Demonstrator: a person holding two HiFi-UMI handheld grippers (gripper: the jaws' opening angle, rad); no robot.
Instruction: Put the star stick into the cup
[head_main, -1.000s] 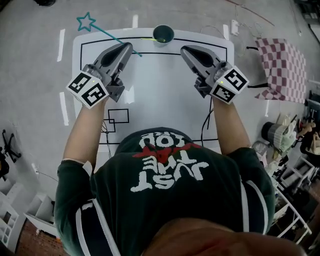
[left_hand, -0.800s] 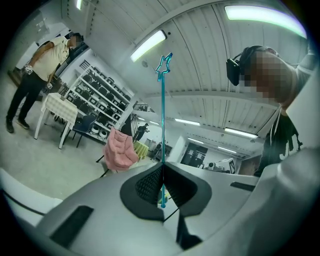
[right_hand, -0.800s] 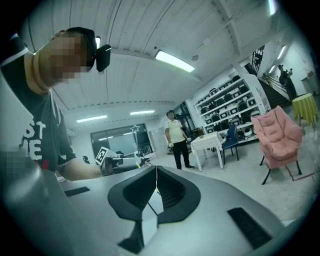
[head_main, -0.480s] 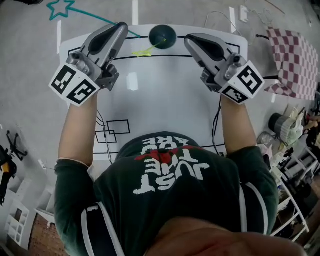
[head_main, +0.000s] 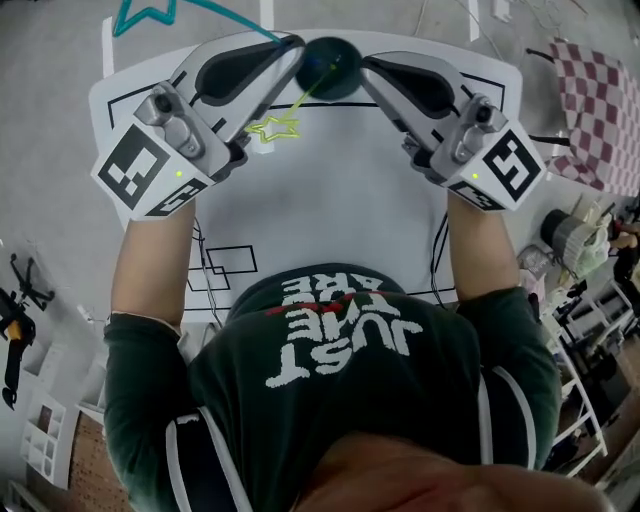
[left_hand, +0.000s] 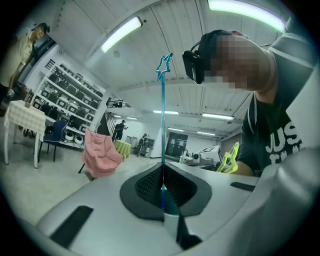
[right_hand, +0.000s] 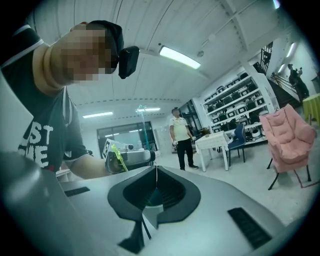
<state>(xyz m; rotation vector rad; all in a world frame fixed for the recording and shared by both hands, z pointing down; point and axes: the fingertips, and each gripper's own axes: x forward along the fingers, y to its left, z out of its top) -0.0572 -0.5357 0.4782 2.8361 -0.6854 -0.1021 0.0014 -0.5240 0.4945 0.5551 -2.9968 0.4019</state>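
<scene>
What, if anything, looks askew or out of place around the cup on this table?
The yellow star stick leans far out of the dark cup, its star end hanging low over the white table instead of standing upright. The teal star stick is not in the cup; the left gripper has its jaws shut on it.

Our dark green T-shirt (head_main: 400, 420), white print (head_main: 340, 345) and a red mark (head_main: 322, 303), white stripes (head_main: 214, 455), our grey left gripper (head_main: 293, 47) and right gripper (head_main: 366, 63), each with a black-and-white marker cube (head_main: 150, 170)
</scene>
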